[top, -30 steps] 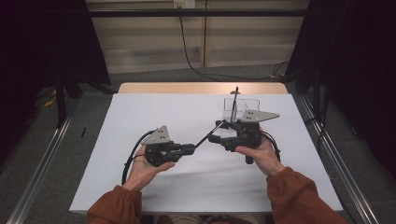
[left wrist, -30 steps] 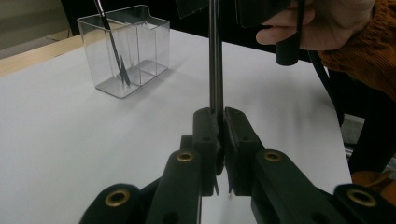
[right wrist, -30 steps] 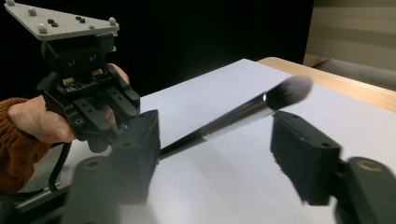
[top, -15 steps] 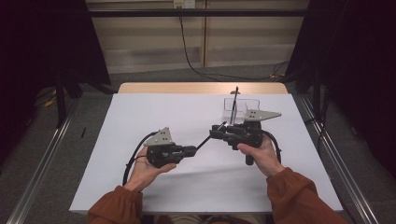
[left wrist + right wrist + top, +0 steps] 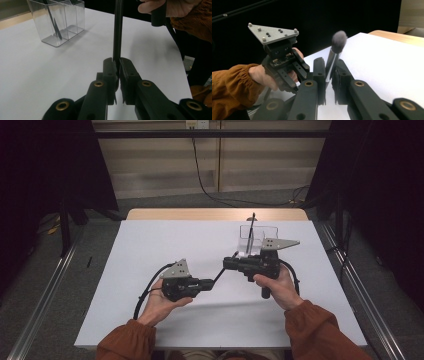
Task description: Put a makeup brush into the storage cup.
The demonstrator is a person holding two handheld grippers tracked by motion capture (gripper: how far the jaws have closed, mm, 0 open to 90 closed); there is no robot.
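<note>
A makeup brush point(image 5: 218, 274) with a thin black handle point(image 5: 117, 30), a silver ferrule and a grey bristle head point(image 5: 338, 37) spans the gap between the two grippers above the white table point(image 5: 150, 245). My left gripper point(image 5: 209, 283) is shut on the handle end, which stands straight up between its jaws point(image 5: 117, 63). My right gripper point(image 5: 228, 264) has just been closing and its jaws now press on the ferrule point(image 5: 329, 66), just below the bristles. In the right gripper view the left gripper point(image 5: 287, 62) and its hand sit close by on the left.
A clear plastic organiser point(image 5: 258, 240) with compartments stands on the table behind the right gripper, with a dark brush point(image 5: 250, 226) upright in it; it is also at the far left of the left gripper view point(image 5: 58, 21). A wooden strip point(image 5: 215, 214) edges the far side.
Both hands stay almost where they were, with the brush still bridging the two grippers. The left gripper has shifted only slightly.
</note>
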